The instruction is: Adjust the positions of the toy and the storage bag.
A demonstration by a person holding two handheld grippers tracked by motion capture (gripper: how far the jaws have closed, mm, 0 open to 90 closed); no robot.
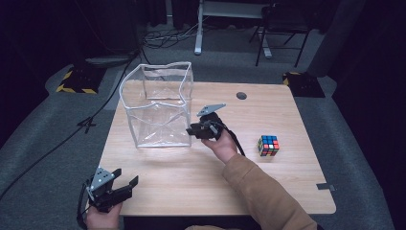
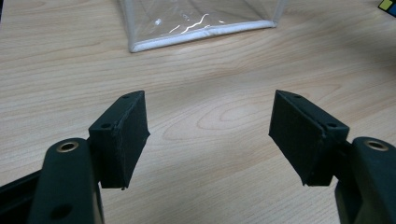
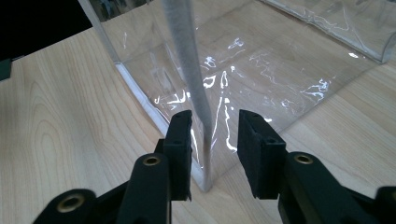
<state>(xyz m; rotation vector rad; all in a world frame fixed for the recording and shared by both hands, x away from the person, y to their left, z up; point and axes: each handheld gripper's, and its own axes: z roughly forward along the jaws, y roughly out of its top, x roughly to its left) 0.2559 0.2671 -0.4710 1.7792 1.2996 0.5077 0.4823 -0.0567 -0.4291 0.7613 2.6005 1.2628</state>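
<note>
Seam [image 3: 191, 84] of the clear bag [image 1: 158, 108] stands upright between our right gripper [image 3: 210, 154] fingers, narrowly parted, not yet pinching; left gripper [image 1: 125, 178] fingers gape wide, well apart.

From my station I saw a Rubik's cube [image 1: 268, 145] sitting on the right half of the wooden table [image 1: 287, 187], standing alone on bare wood. A small dark round hole [image 1: 241, 95] marked the tabletop near its far edge, and a grey tab [image 1: 325, 186] lay at the right edge near the front corner. Beyond the table, black cables [image 1: 167, 36] lay across the grey floor. A black-and-yellow striped base [image 1: 76, 81] stood at far left, another [image 1: 299, 79] at far right. A dark chair [image 1: 282, 26] stood at the back.
</note>
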